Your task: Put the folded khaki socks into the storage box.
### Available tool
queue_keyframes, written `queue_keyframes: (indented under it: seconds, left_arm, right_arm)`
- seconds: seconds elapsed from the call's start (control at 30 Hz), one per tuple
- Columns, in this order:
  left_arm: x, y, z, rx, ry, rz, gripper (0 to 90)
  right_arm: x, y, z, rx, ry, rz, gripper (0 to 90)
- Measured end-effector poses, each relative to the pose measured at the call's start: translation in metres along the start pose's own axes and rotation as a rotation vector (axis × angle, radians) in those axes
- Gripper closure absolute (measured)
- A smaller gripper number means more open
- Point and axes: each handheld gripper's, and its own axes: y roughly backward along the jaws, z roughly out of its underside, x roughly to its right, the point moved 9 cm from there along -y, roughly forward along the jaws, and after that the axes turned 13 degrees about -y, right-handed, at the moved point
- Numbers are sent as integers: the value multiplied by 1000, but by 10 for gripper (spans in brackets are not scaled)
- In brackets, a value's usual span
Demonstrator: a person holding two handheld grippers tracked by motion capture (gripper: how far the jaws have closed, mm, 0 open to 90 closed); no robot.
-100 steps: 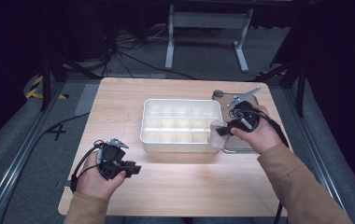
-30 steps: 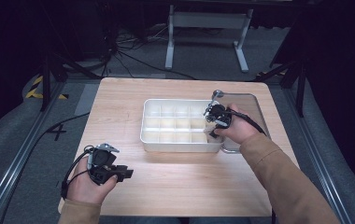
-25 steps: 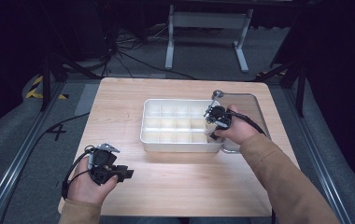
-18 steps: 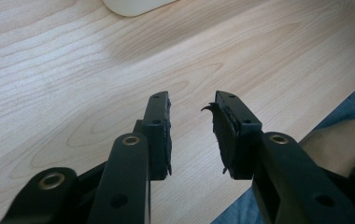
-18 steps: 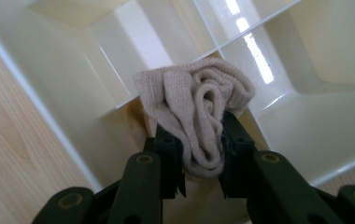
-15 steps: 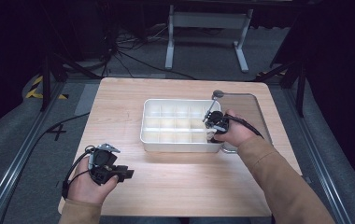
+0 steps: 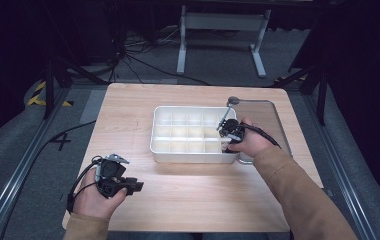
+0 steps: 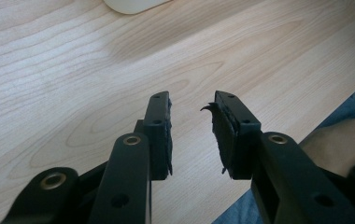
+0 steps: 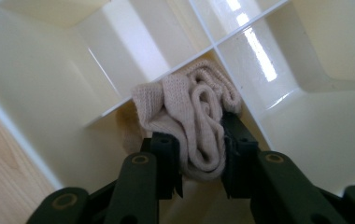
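A rolled beige sock (image 9: 195, 122) sits between the jaws of my right gripper (image 9: 199, 161), which have just been opening, inside a compartment of the white tray (image 7: 162, 141). My left gripper (image 8: 192, 135) rests half open, empty, over the table (image 8: 73, 79).

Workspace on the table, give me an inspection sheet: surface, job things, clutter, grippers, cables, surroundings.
Surface: light wooden table, with a clear mat at its right.
Job's things: white divided tray mid-table; rolled beige sock going into a compartment.
Clutter: nothing seen.
Grippers: right hand-held gripper has just been opening, sock between its jaws and touching both pads; left hand-held gripper open, holding nothing, low over bare wood.
Cables: black cable loops from the left hand-held gripper.
Surroundings: grey floor, metal stand behind.
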Motion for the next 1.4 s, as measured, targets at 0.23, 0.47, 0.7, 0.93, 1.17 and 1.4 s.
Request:
queue_keyframes:
  seconds: [0.23,0.47,0.7,0.93,1.17,1.4]
  left_arm:
    - [1,0,-1,2,-3,-1,670]
    - [2,-2,-1,-5,-11,6,666]
    - [1,-2,0,-5,-8,5,665]
    - [1,-2,-1,-3,-13,1,665]
    - [2,-3,-1,-8,-9,4,663]
    - [0,-3,-1,-6,-8,5,655]
  right_arm:
    - [-3,25,-3,44,-28,-15,637]
    - [-4,34,-7,64,-28,-6,766]
    - [-1,20,-6,22,-28,15,834]
    - [4,1,-3,1,-47,20,833]
    - [4,1,-1,36,-53,6,821]
    - [3,10,0,77,-67,2,730]
